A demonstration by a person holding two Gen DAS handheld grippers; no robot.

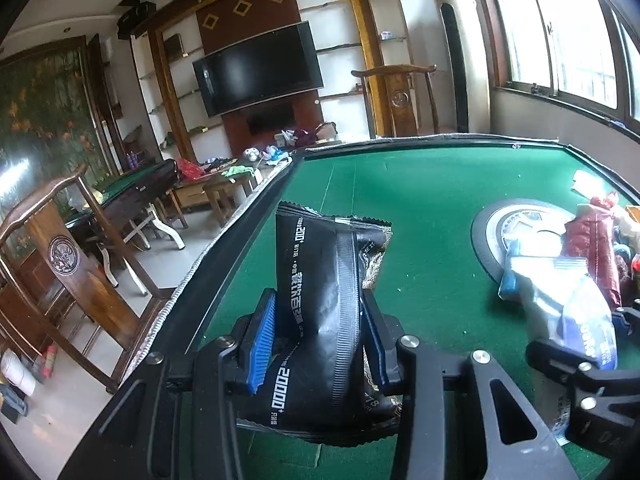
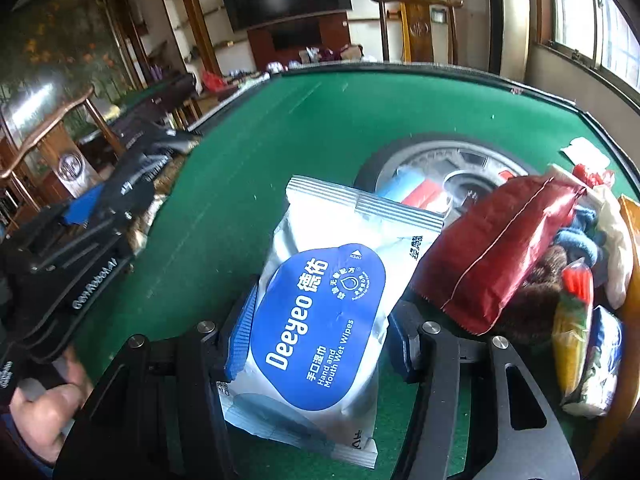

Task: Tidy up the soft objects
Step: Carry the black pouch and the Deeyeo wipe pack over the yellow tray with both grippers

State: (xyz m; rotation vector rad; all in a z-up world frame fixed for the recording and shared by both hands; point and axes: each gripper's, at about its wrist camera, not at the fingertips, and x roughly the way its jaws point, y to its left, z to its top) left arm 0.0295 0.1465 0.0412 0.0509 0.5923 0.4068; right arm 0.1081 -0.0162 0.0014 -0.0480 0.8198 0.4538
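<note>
Black snack pouch (image 1: 320,312) stands upright between the blue pads (image 1: 262,344) of the left hand-held gripper (image 1: 318,344), pinched at its lower half, white print running sideways down the foil. Its crimped top edge rises above the green felt surface (image 1: 420,200). Whether its bottom rests on the felt cannot be told.

Right hand-held gripper (image 2: 320,332) has the white-and-blue Deeyeo wet wipes pack (image 2: 324,312) between its jaws. Left blue pad (image 2: 242,328) lies against the pack's side; right pad's contact is unclear, so a firm pinch cannot be confirmed. Pack tilts away from the camera, far end toward the round grey centre disc (image 2: 452,160) set in the felt.

Just right of the wipes, a dark red foil bag (image 2: 496,252) leans on a heap of soft goods: blue fabric (image 2: 580,232), a brown furry item (image 2: 544,280), a yellow-and-red packet (image 2: 574,328), a blue-and-white pack (image 2: 600,368). A small white wrapper (image 2: 586,152) lies apart, near the far rim.

In the right wrist view, the left hand-held gripper is blurred at the left edge, a person's hand (image 2: 44,412) gripping its handle.
</note>
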